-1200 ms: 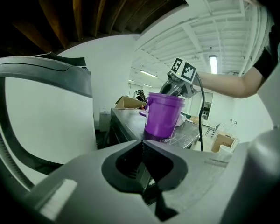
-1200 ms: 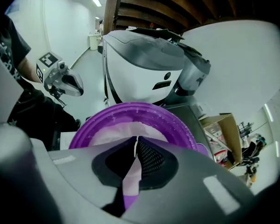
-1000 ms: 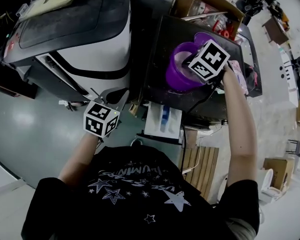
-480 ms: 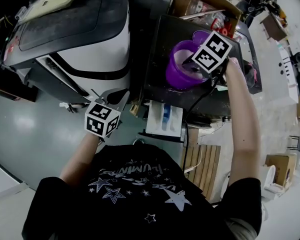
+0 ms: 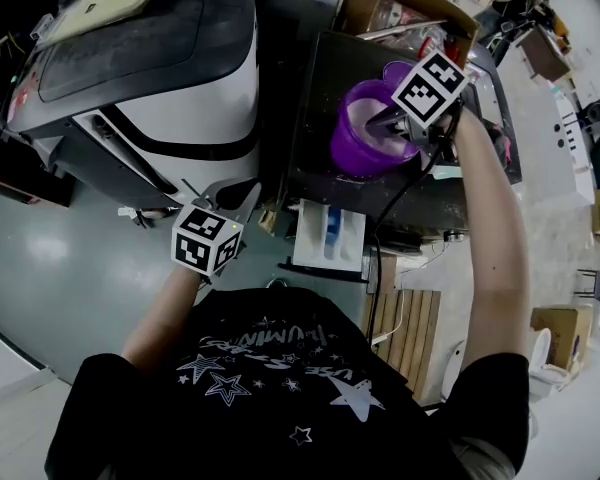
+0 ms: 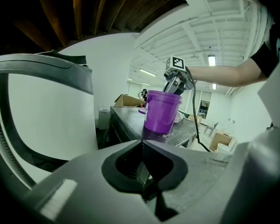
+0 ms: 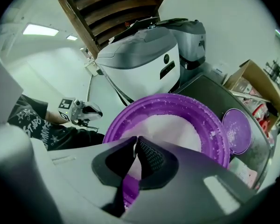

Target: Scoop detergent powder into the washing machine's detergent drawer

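currently, right gripper jaws together, over detergent powder in purple bucket, left gripper jaws together, empty

The washing machine stands at the left, and the table is just beside it on the right. On the table stands the bucket with powder in it. The lid lies on the table just beside the bucket, on its far side. A cardboard box is behind the table. Before the table's near edge, lower down, is what may be a drawer — the view is poor there. The right gripper hangs over the bucket's mouth. The left gripper is before the machine's near side, well apart from the bucket.
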A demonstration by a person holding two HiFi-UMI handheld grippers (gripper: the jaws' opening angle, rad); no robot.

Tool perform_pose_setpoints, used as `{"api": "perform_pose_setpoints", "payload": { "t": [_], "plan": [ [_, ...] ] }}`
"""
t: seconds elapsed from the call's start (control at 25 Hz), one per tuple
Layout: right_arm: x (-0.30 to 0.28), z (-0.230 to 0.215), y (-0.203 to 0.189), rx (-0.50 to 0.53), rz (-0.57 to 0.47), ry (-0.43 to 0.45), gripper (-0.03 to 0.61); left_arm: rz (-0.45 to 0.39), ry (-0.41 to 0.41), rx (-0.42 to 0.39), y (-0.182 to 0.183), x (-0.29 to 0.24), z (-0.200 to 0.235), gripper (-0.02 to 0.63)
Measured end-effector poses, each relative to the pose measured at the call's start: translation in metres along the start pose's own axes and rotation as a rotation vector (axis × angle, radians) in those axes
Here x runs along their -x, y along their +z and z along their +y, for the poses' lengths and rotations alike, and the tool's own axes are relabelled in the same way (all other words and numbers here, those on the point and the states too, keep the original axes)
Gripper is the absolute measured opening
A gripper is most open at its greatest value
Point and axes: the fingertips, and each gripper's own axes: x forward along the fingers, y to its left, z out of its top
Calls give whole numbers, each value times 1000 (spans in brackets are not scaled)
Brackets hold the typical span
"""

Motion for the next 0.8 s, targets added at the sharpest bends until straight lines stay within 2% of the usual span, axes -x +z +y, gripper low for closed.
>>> {"api": "perform_pose_setpoints", "payload": {
  "t": [0.4, 0.64, 0.8],
  "plan": [
    [7, 2, 3, -135, -49, 15, 37, 3, -17, -11, -2, 5, -2, 2],
    [13, -1, 2, -236, -87, -45, 37, 13, -34, -26, -6, 16, 0, 2],
    [23, -5, 3, -320, -160, -67, 37, 32, -44, -25, -13, 26, 7, 2]
  ]
}}
